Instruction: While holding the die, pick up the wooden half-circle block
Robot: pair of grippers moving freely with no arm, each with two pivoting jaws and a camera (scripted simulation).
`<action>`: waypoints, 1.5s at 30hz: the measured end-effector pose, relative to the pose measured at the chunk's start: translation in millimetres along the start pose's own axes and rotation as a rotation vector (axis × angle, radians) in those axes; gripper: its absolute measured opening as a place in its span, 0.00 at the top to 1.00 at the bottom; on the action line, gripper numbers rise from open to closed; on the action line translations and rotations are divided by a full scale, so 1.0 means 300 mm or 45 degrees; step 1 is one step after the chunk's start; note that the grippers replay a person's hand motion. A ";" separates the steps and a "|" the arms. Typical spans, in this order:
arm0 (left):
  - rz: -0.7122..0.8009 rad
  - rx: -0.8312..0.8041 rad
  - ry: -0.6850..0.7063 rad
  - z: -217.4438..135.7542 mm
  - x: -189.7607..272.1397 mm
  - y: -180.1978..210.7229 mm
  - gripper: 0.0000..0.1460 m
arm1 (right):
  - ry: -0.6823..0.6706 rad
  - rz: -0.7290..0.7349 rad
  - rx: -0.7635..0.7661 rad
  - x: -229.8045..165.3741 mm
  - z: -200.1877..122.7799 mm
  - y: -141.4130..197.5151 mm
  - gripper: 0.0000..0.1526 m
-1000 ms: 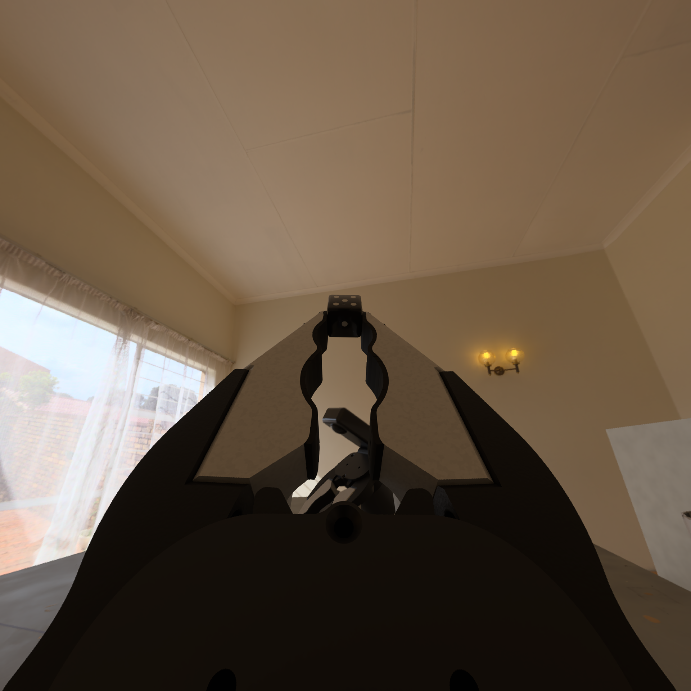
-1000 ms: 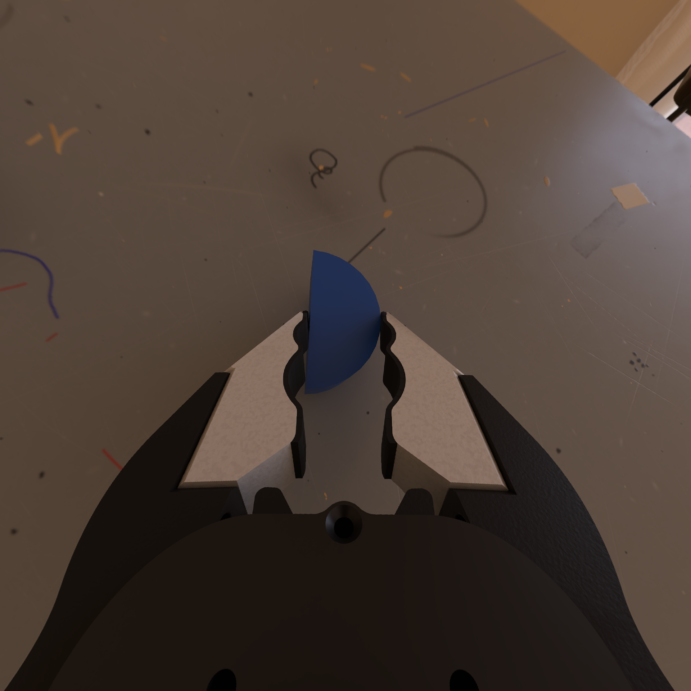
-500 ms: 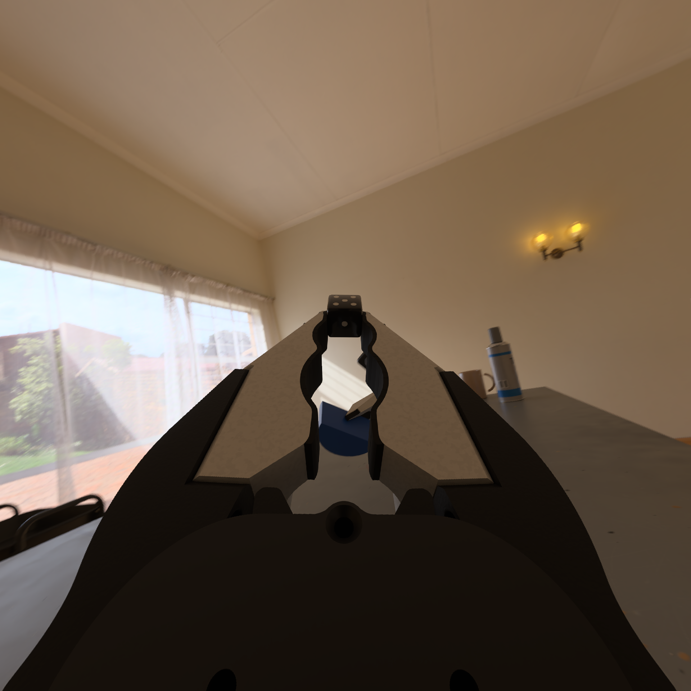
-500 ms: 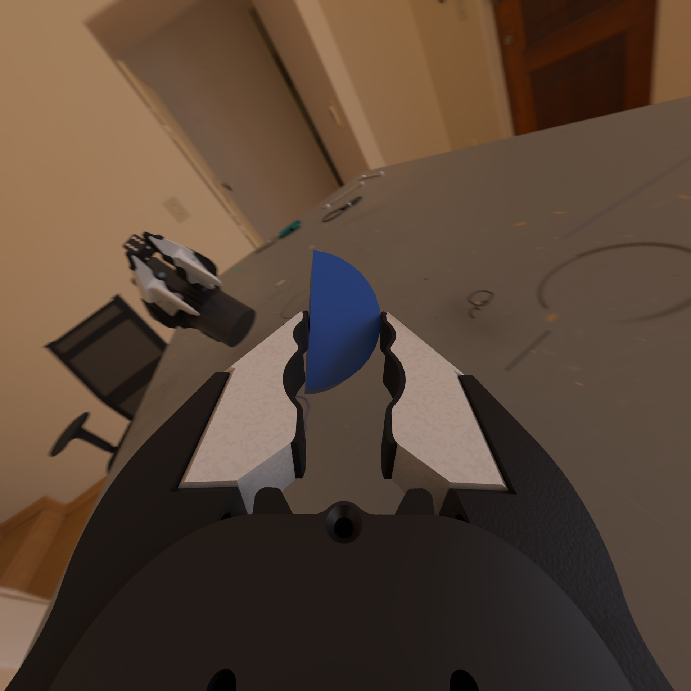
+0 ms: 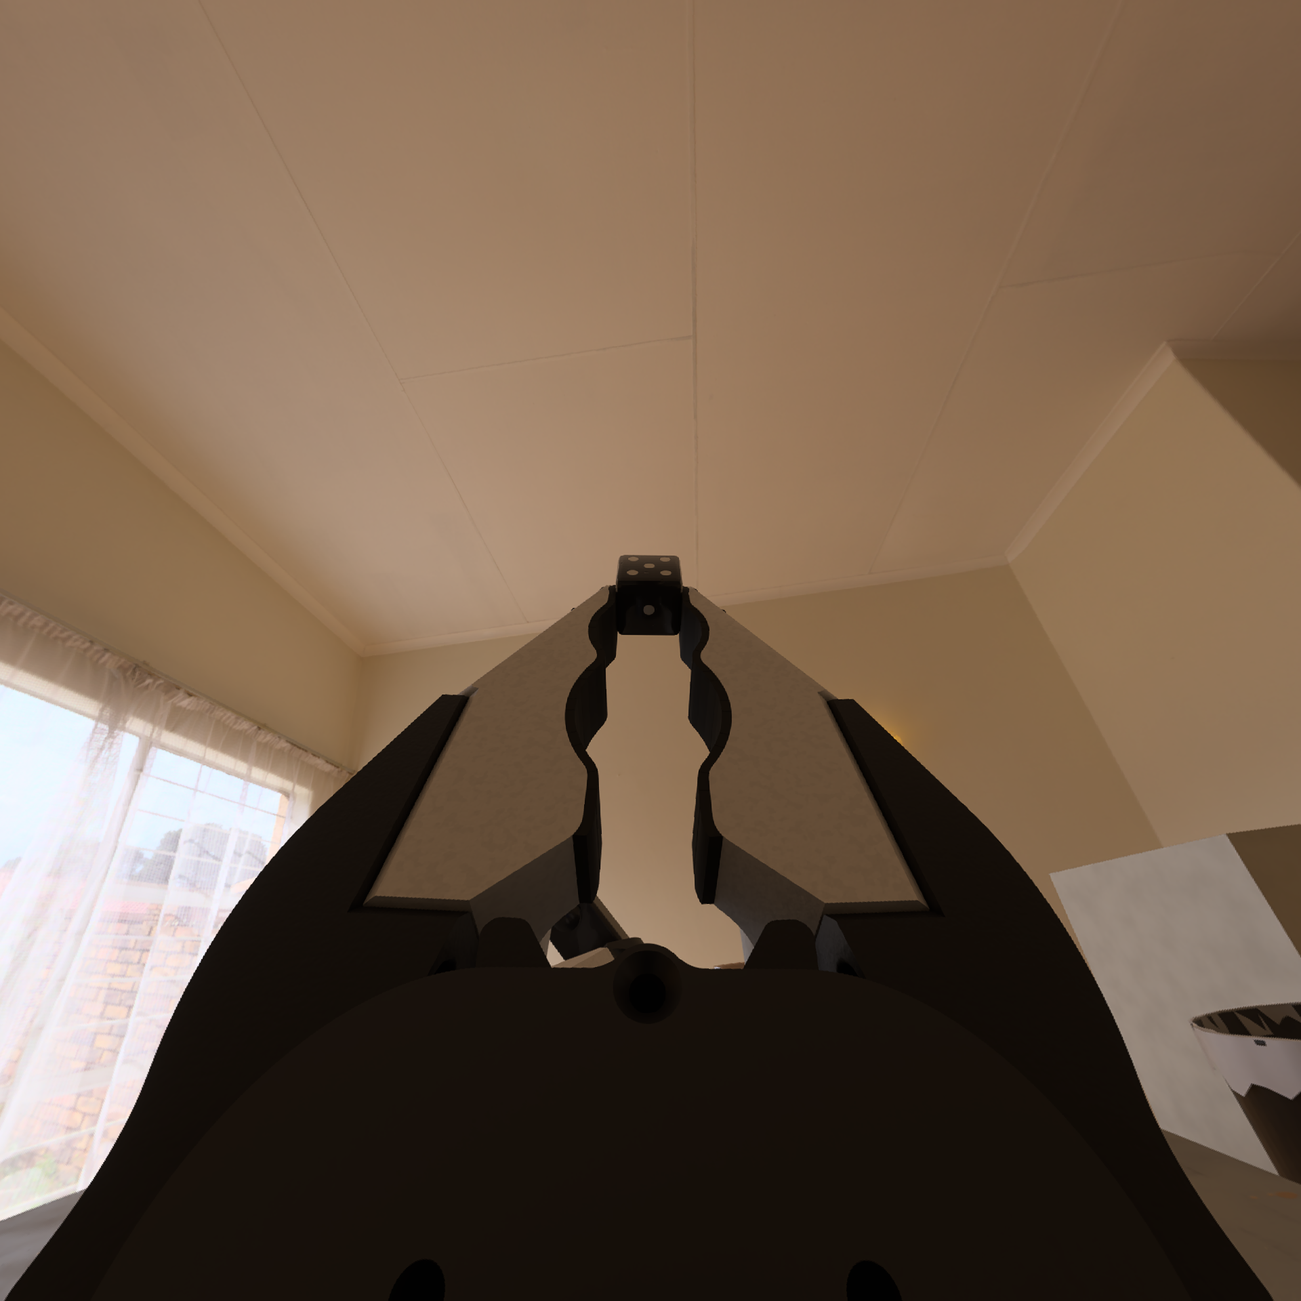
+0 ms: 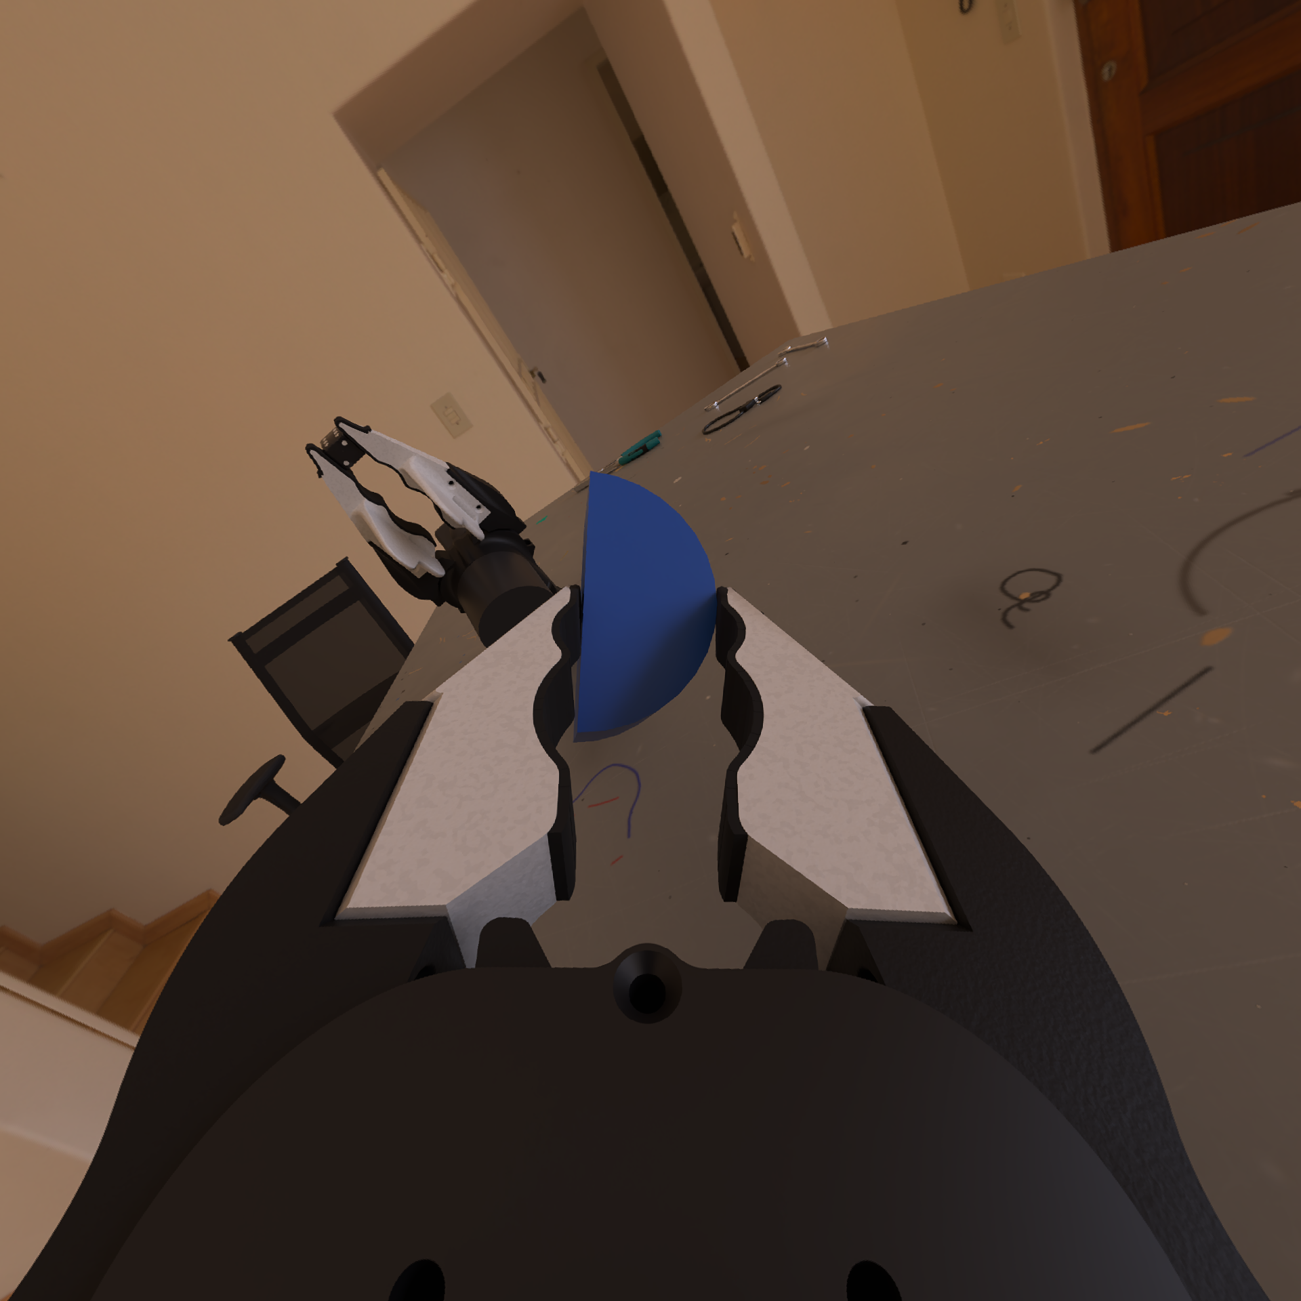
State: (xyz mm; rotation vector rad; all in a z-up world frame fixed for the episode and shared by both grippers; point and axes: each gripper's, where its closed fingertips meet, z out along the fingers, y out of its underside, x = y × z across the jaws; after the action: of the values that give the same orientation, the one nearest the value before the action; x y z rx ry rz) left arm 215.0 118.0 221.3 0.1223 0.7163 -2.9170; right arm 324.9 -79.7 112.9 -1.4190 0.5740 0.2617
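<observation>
The left claw (image 5: pixel 649 619) pinches the black die (image 5: pixel 649 597) at its very fingertips and points toward the ceiling, keeping it clear. The right claw (image 6: pixel 646 605) clamps the blue half-circle block (image 6: pixel 637 612), flat edge against one finger, curve against the other, held above the bench (image 6: pixel 985 493).

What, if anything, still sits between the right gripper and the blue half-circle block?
Nothing visible does. The half-circle block is already between the fingers of the right gripper, flat side against one finger, curved edge against the other, seemingly lifted off the table. The left gripper holds the die at its fingertips.
</observation>
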 end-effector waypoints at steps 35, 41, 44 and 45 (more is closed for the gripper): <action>0.134 -0.368 -0.155 0.011 -0.049 0.150 0.89 | 0.031 -0.009 -0.039 0.011 0.009 0.017 0.75; 0.134 -0.366 -0.156 0.011 -0.048 0.150 0.89 | 0.054 -0.027 -0.061 0.012 0.013 0.024 0.75; 0.132 -0.375 -0.158 0.011 -0.049 0.154 0.89 | 0.056 -0.028 -0.072 0.012 0.015 0.027 0.75; 0.131 -0.376 -0.157 0.011 -0.049 0.155 0.89 | 0.054 -0.026 -0.070 0.012 0.015 0.026 0.75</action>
State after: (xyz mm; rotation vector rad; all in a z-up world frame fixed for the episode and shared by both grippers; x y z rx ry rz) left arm 236.2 77.4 204.8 -0.0500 1.0717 -2.6585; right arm 324.9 -74.8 104.5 -1.4855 0.5906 0.2325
